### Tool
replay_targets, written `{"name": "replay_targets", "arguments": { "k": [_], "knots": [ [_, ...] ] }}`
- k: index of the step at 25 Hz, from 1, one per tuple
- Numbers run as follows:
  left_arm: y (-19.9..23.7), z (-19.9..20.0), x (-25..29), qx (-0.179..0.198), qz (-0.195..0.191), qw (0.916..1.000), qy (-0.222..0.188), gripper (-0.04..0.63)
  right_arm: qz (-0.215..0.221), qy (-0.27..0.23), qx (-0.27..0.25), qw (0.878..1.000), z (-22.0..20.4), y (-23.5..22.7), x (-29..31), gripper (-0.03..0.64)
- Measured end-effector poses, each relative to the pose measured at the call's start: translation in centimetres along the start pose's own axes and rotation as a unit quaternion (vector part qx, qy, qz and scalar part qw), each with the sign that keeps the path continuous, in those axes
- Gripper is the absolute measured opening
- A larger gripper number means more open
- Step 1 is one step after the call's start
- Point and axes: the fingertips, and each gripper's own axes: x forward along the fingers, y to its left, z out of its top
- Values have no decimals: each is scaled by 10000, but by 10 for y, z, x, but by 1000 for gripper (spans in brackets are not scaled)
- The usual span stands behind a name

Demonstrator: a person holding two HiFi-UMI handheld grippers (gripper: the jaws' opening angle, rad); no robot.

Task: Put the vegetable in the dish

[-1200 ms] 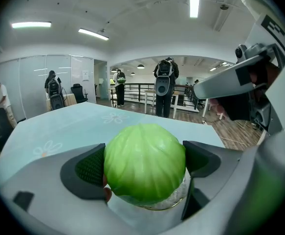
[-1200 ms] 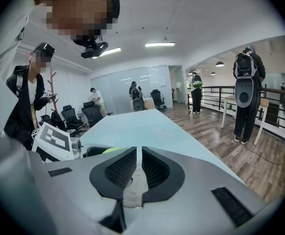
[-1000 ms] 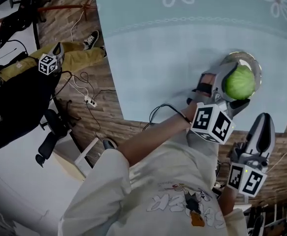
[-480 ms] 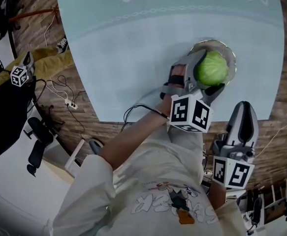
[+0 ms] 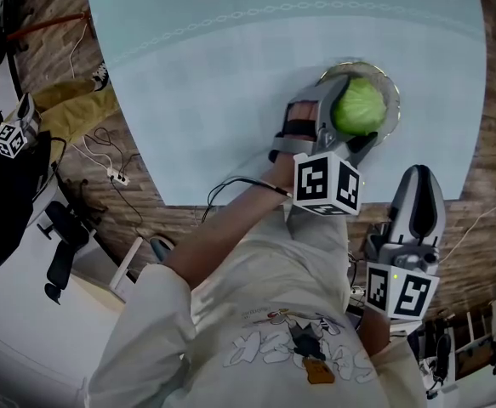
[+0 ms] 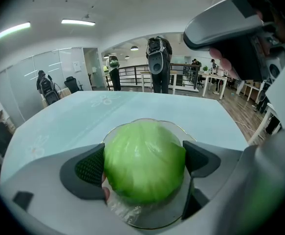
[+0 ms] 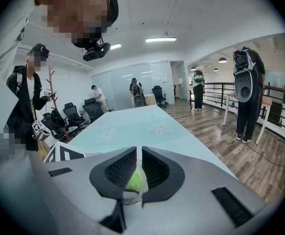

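Cabbage (image 5: 360, 106), round, green and wrapped in clear film, sits low in the glass dish (image 5: 391, 93), pinched at its sides by the left gripper (image 5: 350, 122). Whether it rests on the glass cannot be told. In the left gripper view both dark pads press against the cabbage (image 6: 144, 153), with the dish rim (image 6: 182, 128) showing behind it. The dish stands on the pale blue table (image 5: 230, 100) near its edge. The right gripper (image 5: 418, 184) hangs beyond that edge, over the wood floor (image 5: 486, 185), well apart from the dish. Its jaws are closed to a thin slit and grip nothing.
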Motion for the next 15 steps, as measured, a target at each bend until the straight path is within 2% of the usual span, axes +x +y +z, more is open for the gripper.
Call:
{"name": "replay_targets", "arguments": {
  "k": [15],
  "knots": [
    [15,13,-32,-433,-170,9980,-427,505,-130,-203,-48,9997,24,12,-9,52]
  ]
}}
